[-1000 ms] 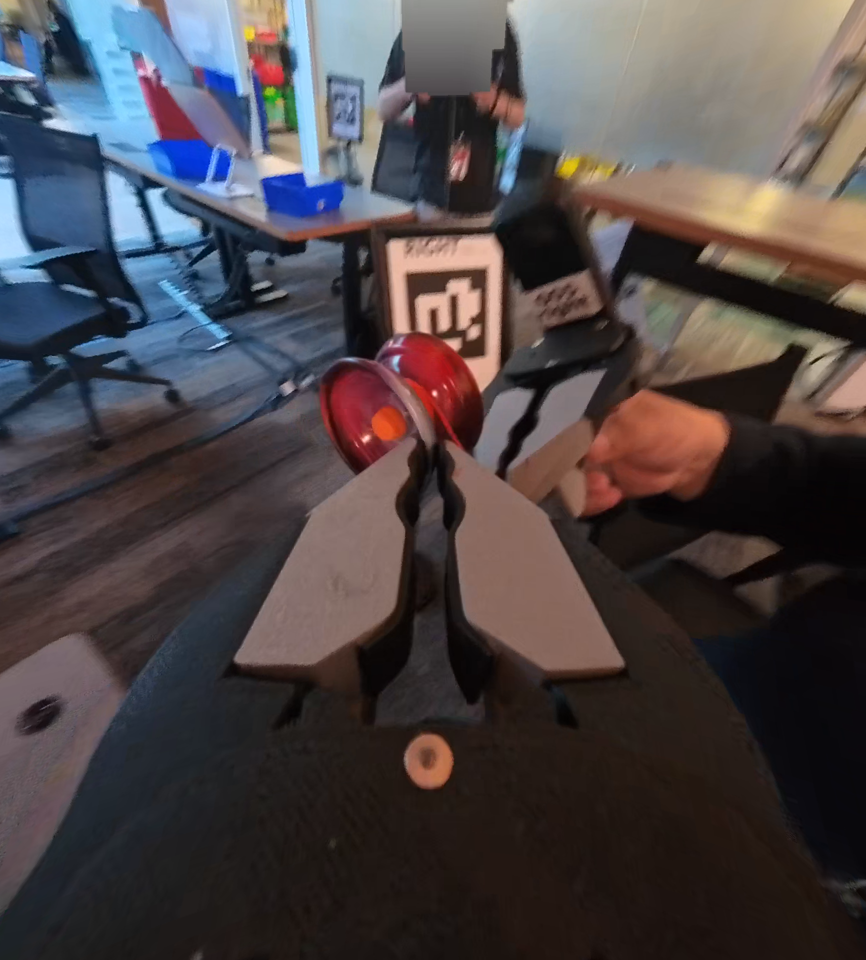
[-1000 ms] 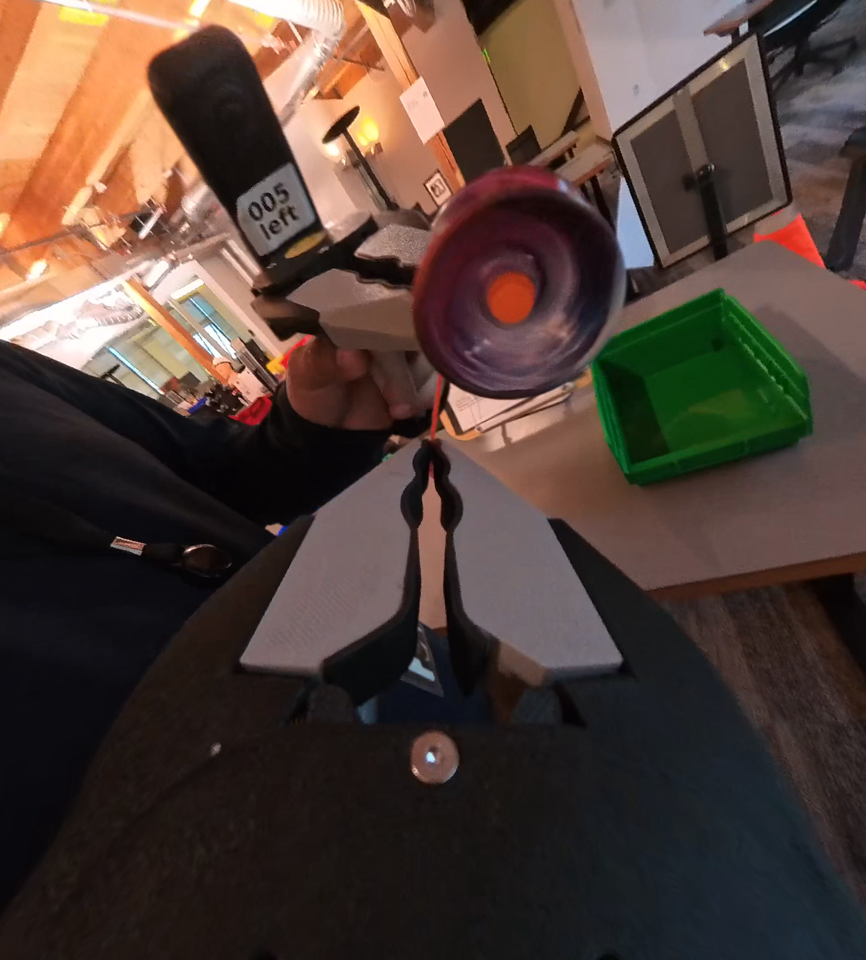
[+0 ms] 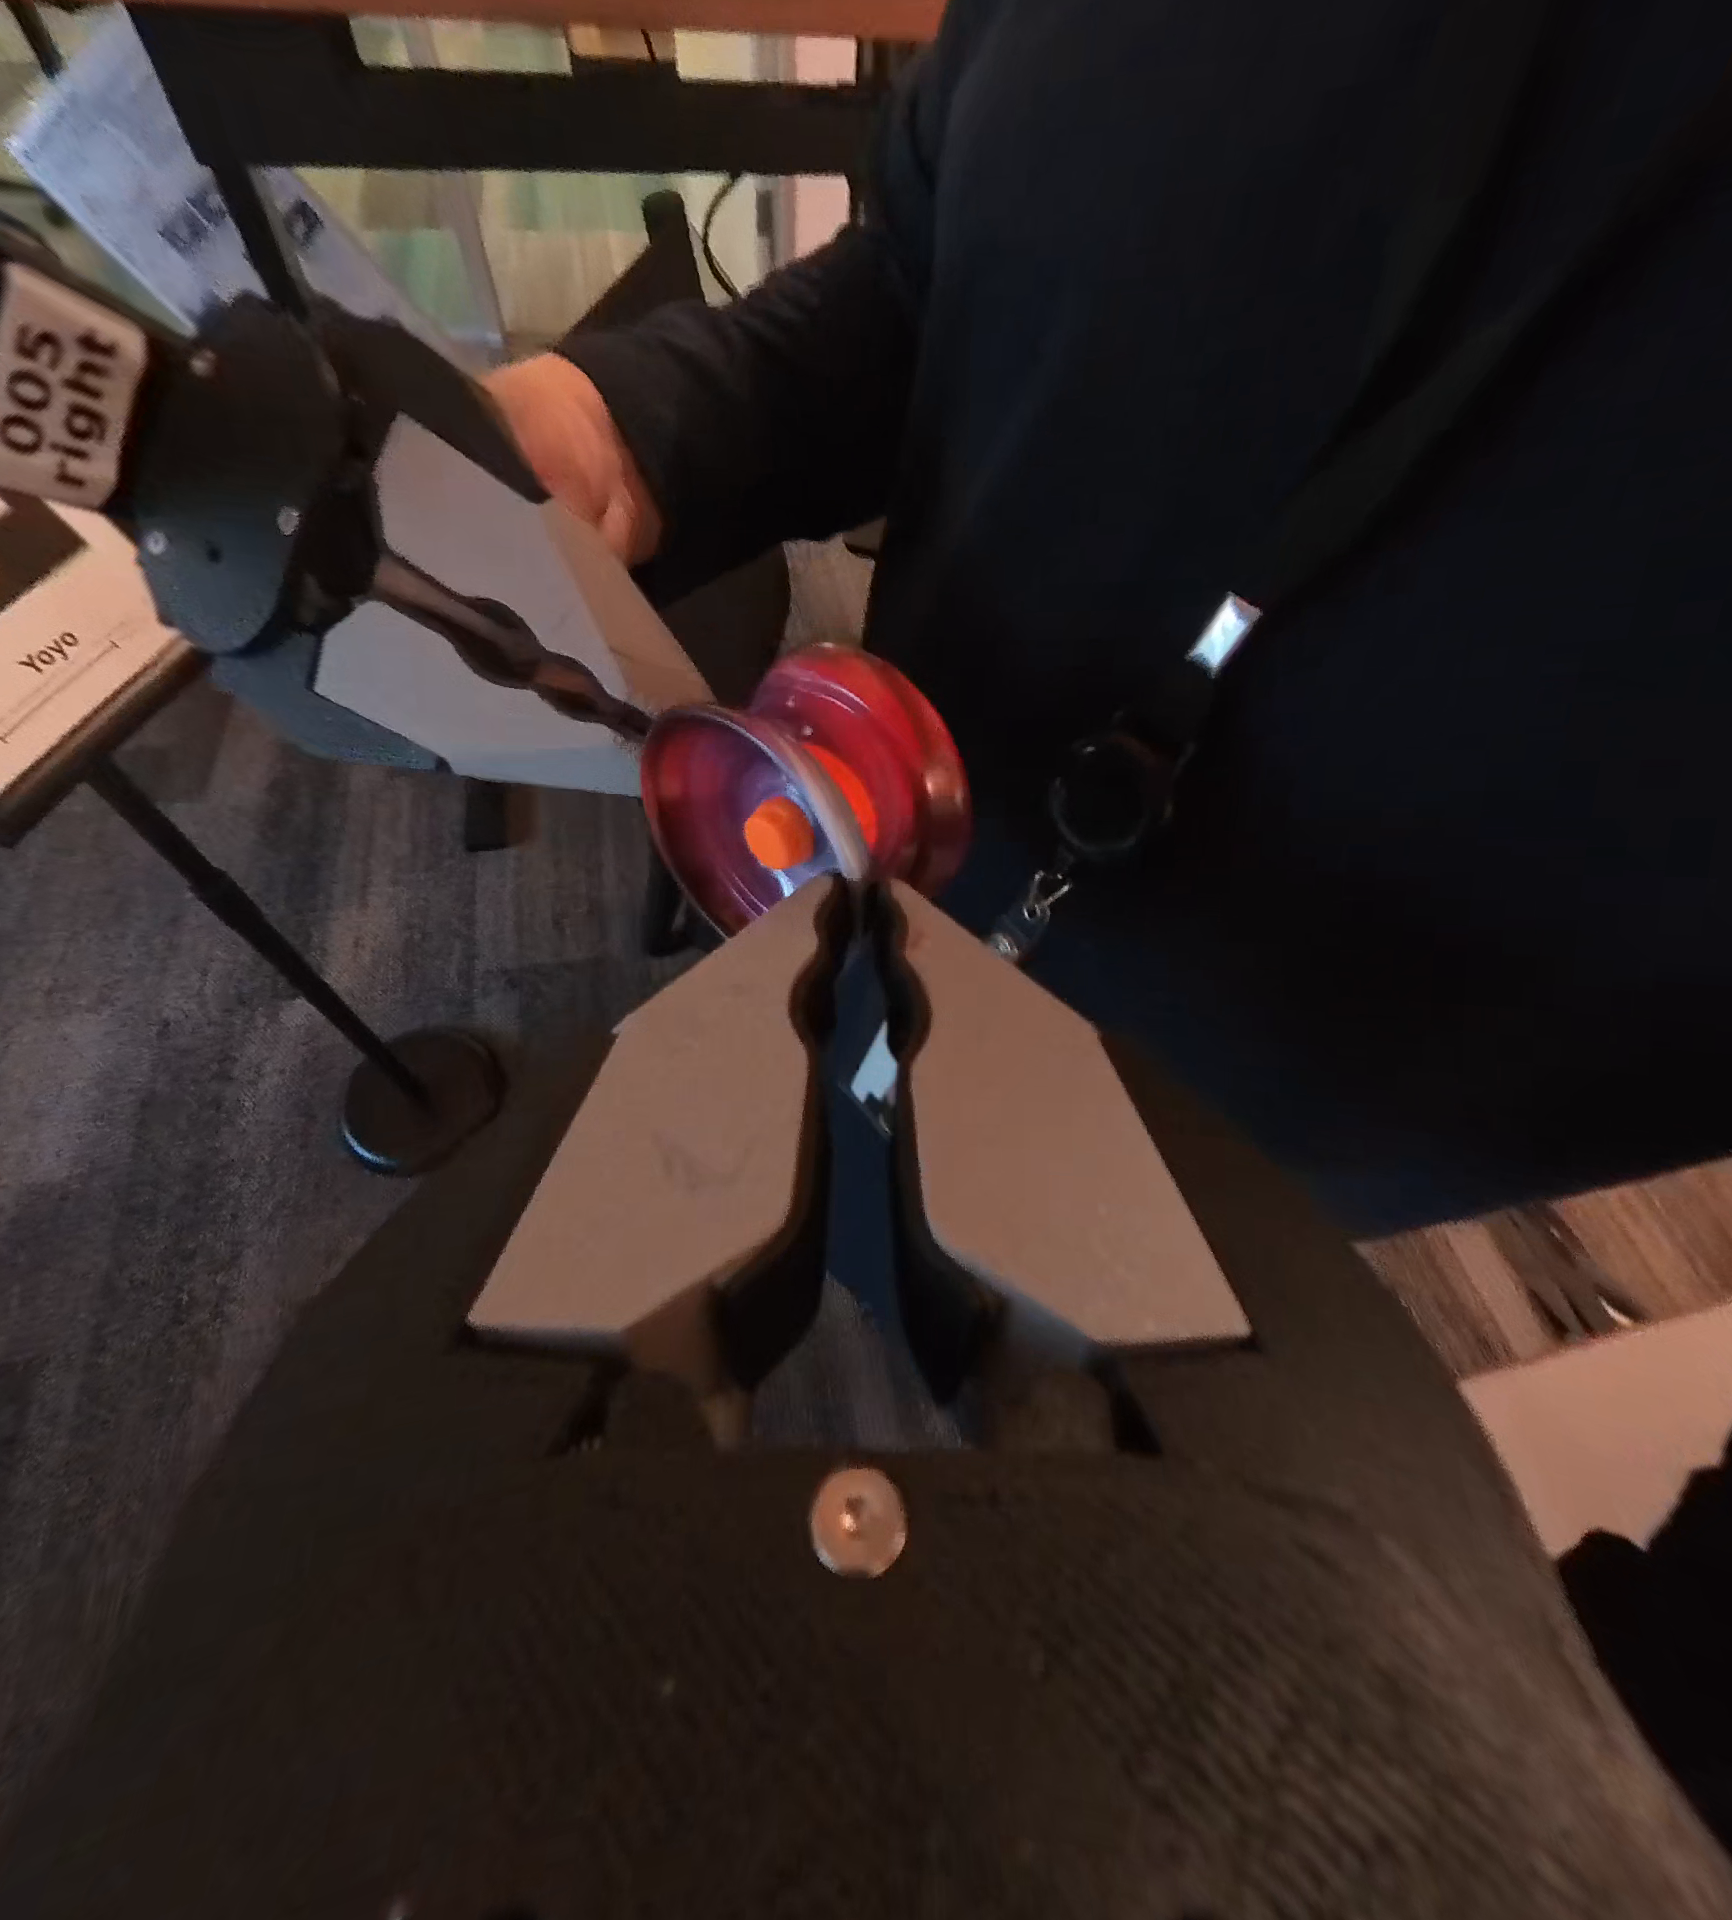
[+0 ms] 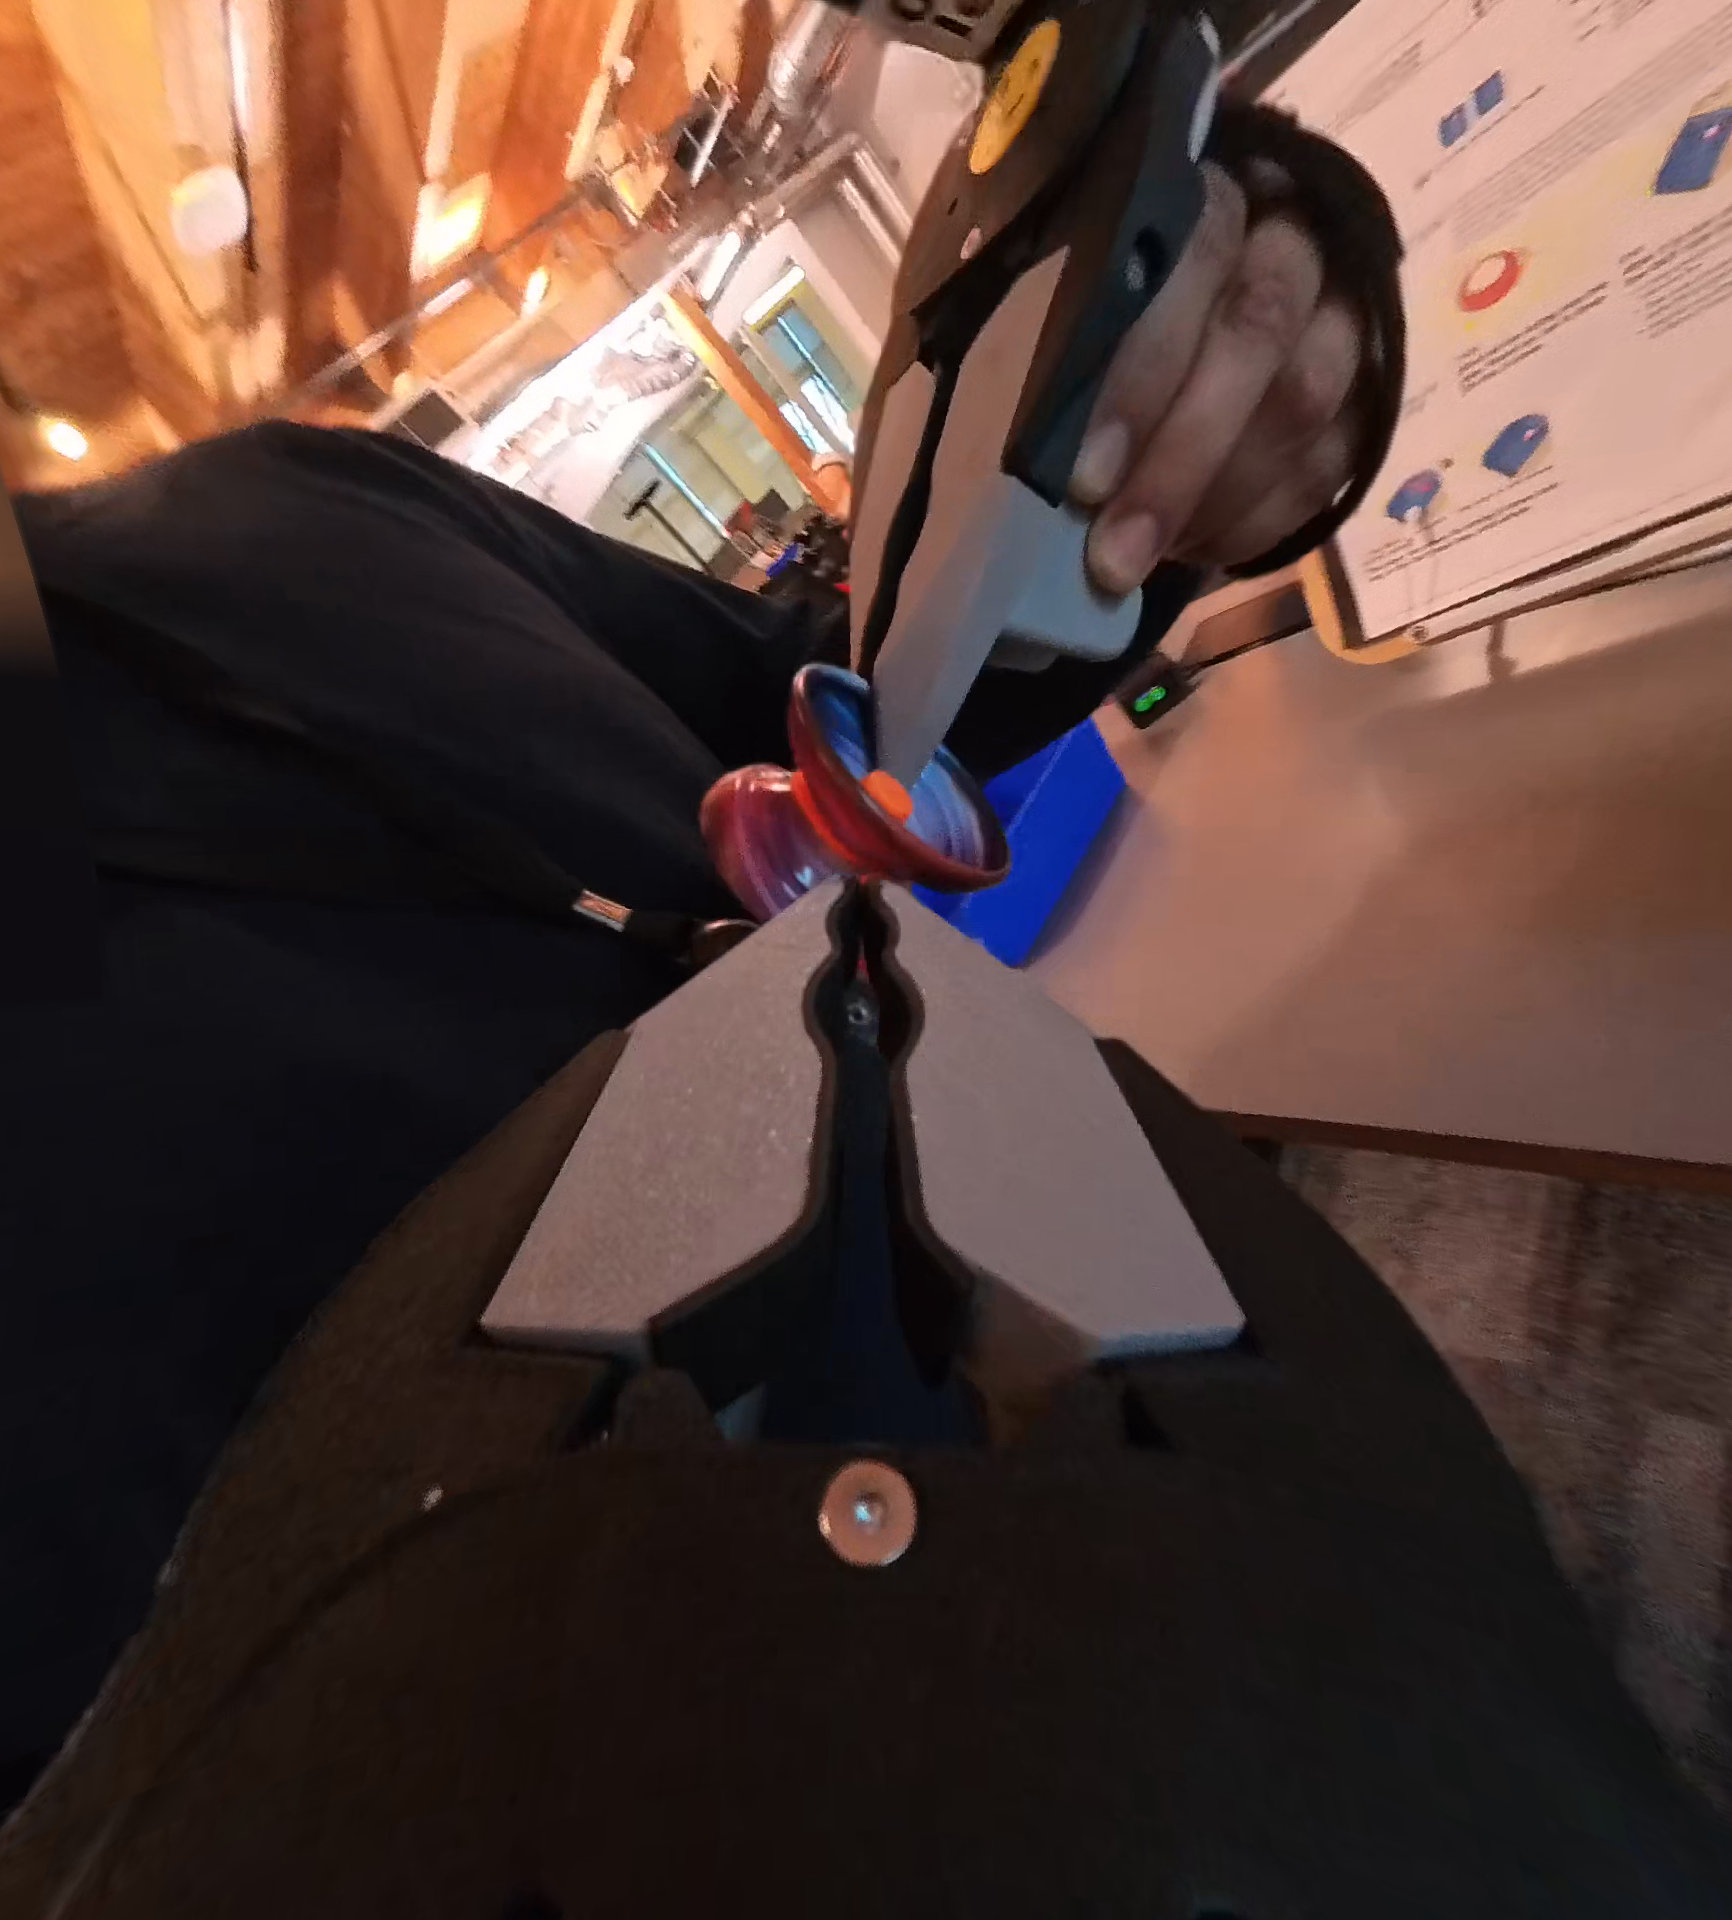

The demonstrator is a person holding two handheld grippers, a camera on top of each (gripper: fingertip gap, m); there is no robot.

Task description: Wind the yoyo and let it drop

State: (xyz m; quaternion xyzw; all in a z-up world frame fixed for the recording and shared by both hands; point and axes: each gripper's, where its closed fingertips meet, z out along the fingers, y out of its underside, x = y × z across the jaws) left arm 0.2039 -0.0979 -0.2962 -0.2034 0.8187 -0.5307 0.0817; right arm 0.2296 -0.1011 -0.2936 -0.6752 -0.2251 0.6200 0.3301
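Pinching one rim of the yoyo (image 3: pixel 805 784), the left gripper (image 3: pixel 854 894) holds it up midair so its groove faces the right gripper (image 4: pixel 860 902), clenched on the red string (image 4: pixel 863 956), probably for winding.

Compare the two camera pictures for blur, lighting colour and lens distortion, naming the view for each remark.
Left wrist view: yoyo rim smeared by motion blur, dim cool light, grey floor soft. Right wrist view: warm orange ceiling lights streaked, wide-angle bending at the edges, blue bin blurred.
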